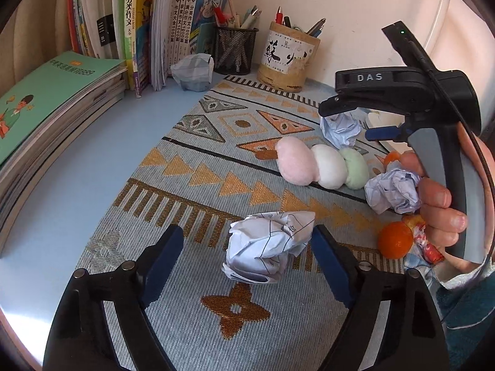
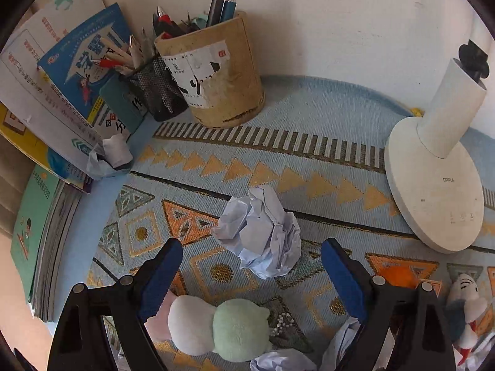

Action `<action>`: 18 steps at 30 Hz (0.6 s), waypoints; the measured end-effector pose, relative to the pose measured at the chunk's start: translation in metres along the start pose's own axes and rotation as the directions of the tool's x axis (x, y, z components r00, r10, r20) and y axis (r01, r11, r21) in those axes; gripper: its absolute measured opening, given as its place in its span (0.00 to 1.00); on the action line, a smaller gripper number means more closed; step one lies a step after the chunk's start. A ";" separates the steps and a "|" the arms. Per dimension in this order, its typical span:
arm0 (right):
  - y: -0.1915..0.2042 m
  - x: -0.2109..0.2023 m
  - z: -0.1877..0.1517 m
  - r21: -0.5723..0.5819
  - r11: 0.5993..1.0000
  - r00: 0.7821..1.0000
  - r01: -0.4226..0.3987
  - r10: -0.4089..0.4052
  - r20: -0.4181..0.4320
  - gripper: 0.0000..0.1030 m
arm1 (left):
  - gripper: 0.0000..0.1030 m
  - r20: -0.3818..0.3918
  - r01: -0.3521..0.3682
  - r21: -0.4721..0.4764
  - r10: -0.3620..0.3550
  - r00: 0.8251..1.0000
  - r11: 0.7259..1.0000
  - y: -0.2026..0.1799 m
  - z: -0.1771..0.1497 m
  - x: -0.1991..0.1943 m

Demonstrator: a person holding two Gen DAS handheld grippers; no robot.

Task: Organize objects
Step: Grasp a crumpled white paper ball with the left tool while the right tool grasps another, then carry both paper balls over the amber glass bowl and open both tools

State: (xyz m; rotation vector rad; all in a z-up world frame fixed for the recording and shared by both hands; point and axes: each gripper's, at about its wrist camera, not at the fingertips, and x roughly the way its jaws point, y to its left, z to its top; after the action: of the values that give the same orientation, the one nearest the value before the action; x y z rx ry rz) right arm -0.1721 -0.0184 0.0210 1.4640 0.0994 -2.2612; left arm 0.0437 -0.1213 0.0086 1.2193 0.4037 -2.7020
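Note:
A crumpled white paper ball with printed lines (image 1: 269,247) lies on the patterned mat between the blue pads of my left gripper (image 1: 249,232). Its right pad is at the paper's edge and the left pad stands clear, so the gripper is open. My right gripper (image 2: 252,244) is open around a pale blue crumpled paper ball (image 2: 260,235), with gaps on both sides. The left wrist view shows the right gripper (image 1: 355,120) held in a hand over that ball (image 1: 340,130). A plush skewer of pink, white and green balls (image 1: 321,167) lies between the two paper balls.
Another crumpled ball (image 1: 393,191), an orange (image 1: 394,239) and a wrapper (image 1: 427,247) lie at the right. A fourth ball (image 1: 193,71) rests against the books (image 1: 46,108). A mesh pen cup (image 1: 235,49), a bamboo pen holder (image 2: 216,74), a white lamp base (image 2: 433,185) and a plush toy (image 2: 467,303) stand around.

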 end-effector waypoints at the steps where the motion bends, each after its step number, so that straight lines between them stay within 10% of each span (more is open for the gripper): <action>1: 0.000 0.002 0.000 0.001 1.000 1.000 -0.001 0.001 -0.006 0.65 | 0.72 0.001 0.006 0.008 -0.006 1.000 1.000 -0.001 0.000 0.000; 5: -0.001 0.001 -0.004 -0.026 0.999 1.000 0.025 -0.025 0.002 0.41 | 0.43 0.030 0.025 0.036 -0.026 0.999 0.999 -0.008 -0.003 -0.004; 12: -0.005 -0.084 -0.031 -0.056 0.997 0.978 -0.055 0.065 0.196 0.39 | 0.41 0.103 0.044 0.088 -0.053 0.993 0.995 -0.014 -0.006 -0.022; 18: -0.056 -0.189 -0.124 -0.101 0.979 0.906 -0.177 0.203 0.372 0.39 | 0.41 0.147 0.144 0.130 -0.162 0.976 0.981 -0.036 -0.019 -0.056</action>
State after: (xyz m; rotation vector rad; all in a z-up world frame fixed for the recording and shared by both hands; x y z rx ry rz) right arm -0.0242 0.1296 0.1240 0.9317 -0.0857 -2.3084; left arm 0.0854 -0.0794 0.0457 1.0306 0.3337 -2.9673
